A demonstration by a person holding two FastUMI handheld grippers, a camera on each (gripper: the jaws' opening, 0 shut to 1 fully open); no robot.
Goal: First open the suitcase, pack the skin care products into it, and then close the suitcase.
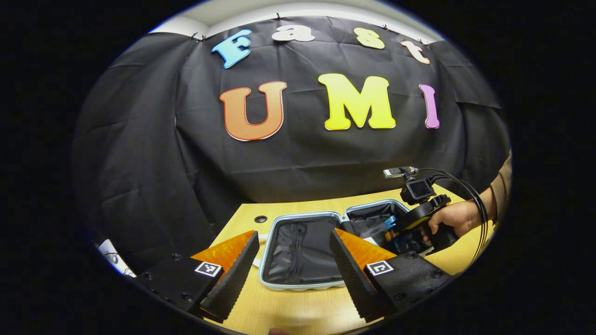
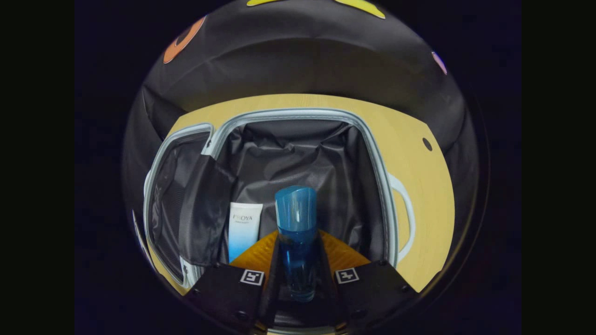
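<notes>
left gripper (image 1: 293,260): jaws wide apart, gripping nothing, above the table (image 1: 298,307)
right gripper (image 2: 298,260): clamped on blue bottle (image 2: 296,232) over the open suitcase (image 2: 372,153) (white tube (image 2: 244,228) already inside)
hidden: bottle's base, behind fingers

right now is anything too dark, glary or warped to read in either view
Left gripper view: fisheye bends the table edge; the open suitcase lining is dim, with faint sheen. Right gripper view: the blue bottle is sharp, with a small glare streak on its cap; the white tube is clear; the suitcase rim curves strongly.
</notes>
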